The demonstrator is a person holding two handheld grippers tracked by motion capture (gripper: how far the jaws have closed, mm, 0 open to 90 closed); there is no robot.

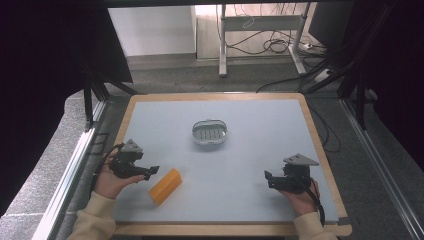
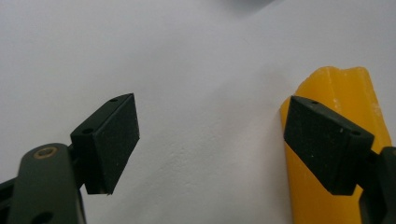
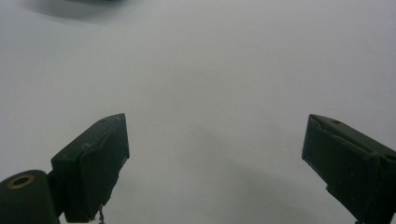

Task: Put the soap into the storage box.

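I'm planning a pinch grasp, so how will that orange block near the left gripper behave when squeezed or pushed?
The orange block looks solid, so probably stiff. Its flat faces lying on the table suggest sliding, not rolling. Its waxy, slightly glossy surface may be slippery.

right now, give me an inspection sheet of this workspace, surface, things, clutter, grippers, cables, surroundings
surface: pale grey mat on a wooden table, flat and bare around the items
things: orange block lying near the front left; white basket at the centre, towards the back
clutter: nothing seen
grippers: left gripper open, right beside the block, one of its fingers in front of the block; right gripper open over bare mat, nothing between its fingers
cables: one trails from each gripper; more lie on the floor behind the table
surroundings: dark curtains at both sides, metal frame rails, a desk frame on the floor beyond
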